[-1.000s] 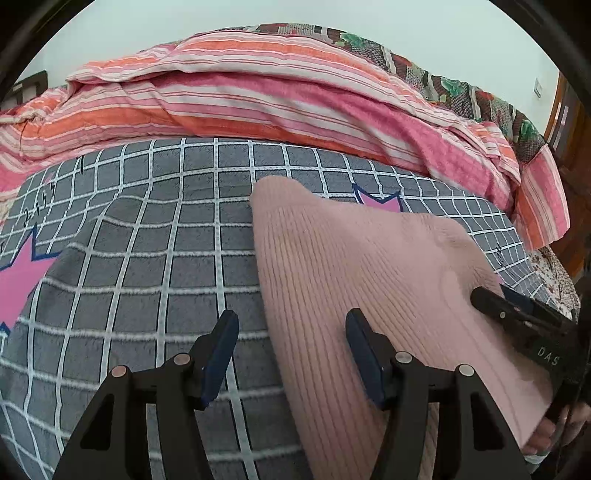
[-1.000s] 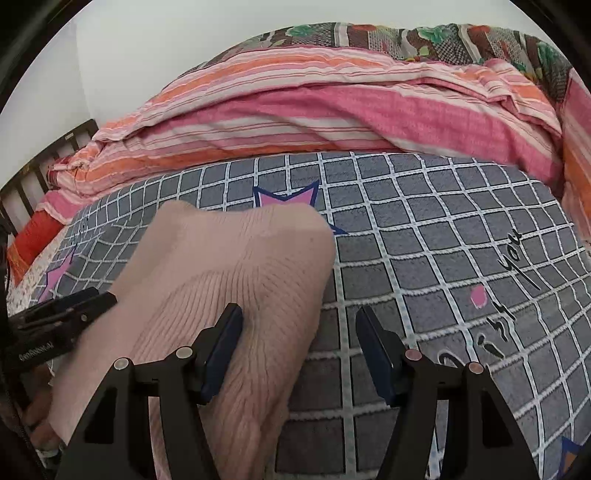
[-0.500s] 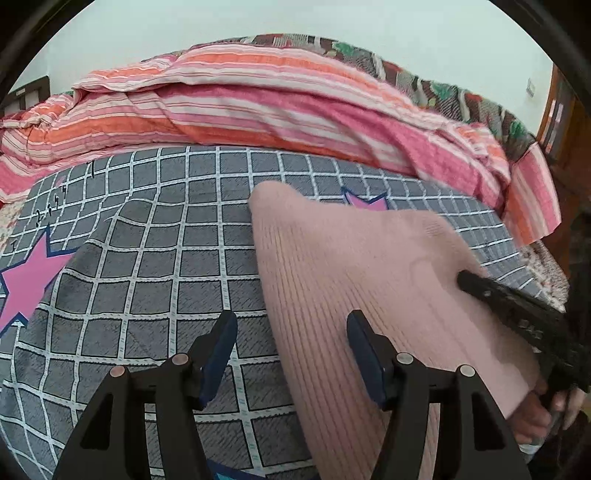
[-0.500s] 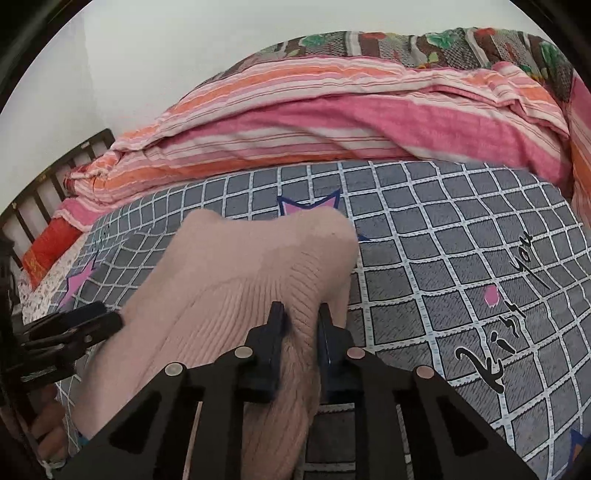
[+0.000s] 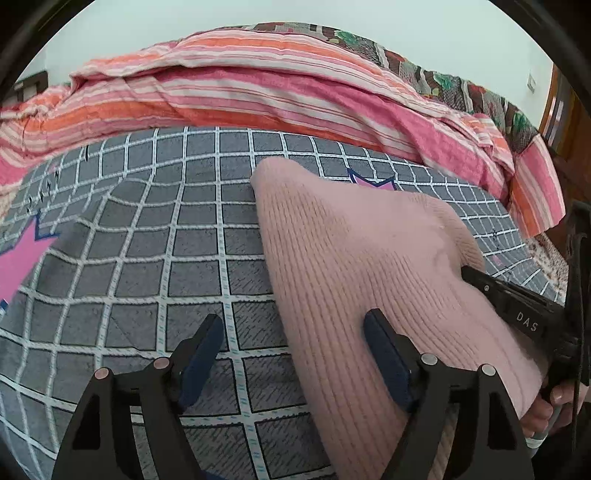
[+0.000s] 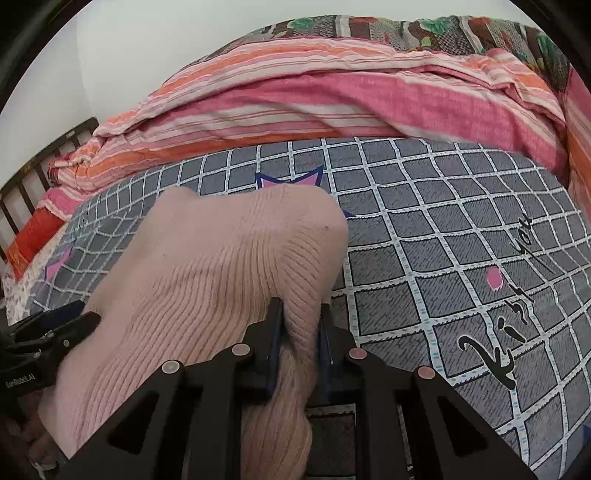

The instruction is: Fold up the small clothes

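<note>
Now the right gripper (image 6: 297, 332) is clamped on the right edge of the pink knitted garment (image 6: 207, 280), where it was spread a second ago. The left gripper (image 5: 291, 354) has just been opened wider, astride the garment's left edge, nothing pinched. Bare checked bedspread (image 5: 147, 258) is seen either side, bounded behind by the striped quilt (image 5: 258, 85).

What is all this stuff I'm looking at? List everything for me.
pink knit garment: one, pale pink, lying on the checked cover
checked cover: one, grey with white grid and pink stars, spread over the bed
striped blanket: one, pink and orange, bunched behind
patterned quilt: one, brown and green, at the back
left gripper: black, jaws just widened, straddling the garment's edge
right gripper: black, clamped on the garment's edge
</note>
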`<control>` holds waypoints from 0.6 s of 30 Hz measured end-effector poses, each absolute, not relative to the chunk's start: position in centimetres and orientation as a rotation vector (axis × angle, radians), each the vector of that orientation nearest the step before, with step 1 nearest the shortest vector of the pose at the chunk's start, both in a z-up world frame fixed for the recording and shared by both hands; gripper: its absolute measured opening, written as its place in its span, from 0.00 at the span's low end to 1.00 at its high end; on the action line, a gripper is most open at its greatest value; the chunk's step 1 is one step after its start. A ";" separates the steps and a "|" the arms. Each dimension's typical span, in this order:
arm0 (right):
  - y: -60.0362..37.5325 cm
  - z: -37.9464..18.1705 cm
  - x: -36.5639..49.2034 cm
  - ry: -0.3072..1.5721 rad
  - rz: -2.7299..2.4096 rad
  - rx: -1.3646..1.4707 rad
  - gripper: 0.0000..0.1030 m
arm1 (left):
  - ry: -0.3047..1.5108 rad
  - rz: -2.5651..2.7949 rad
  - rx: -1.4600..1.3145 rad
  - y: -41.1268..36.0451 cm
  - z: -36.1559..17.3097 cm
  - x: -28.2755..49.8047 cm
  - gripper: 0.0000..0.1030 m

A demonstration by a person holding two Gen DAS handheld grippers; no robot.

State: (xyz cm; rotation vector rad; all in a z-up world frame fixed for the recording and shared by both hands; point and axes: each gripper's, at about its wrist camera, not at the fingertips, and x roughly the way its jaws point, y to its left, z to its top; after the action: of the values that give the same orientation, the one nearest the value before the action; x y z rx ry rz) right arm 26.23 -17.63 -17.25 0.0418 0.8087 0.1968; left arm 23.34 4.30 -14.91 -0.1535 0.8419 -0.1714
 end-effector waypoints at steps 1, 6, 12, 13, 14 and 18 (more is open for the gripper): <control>-17.5 -17.2 26.1 0.804 0.192 0.029 0.16 | 0.842 -0.172 -0.163 4.4 -15.0 23.4 0.79; -17.3 -17.3 26.0 0.789 0.187 0.013 0.16 | 0.825 -0.164 -0.145 4.1 -15.2 23.2 0.81; -17.4 -17.4 26.0 0.785 0.194 0.020 0.16 | 0.818 -0.163 -0.141 4.2 -15.4 23.5 0.84; -17.4 -17.4 26.0 0.784 0.193 0.020 0.16 | 0.811 -0.163 -0.143 4.2 -15.5 23.5 0.84; -17.4 -17.4 26.0 0.784 0.193 0.020 0.16 | 0.808 -0.163 -0.146 4.2 -15.5 23.5 0.85; -17.4 -17.4 25.9 0.780 0.195 0.021 0.16 | 0.802 -0.163 -0.145 4.3 -15.6 23.5 0.85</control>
State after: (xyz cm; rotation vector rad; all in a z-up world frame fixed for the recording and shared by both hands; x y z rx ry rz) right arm 25.90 -17.39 -17.44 0.0211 0.7799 0.1953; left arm 23.48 4.29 -15.57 -0.1447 0.8021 -0.1634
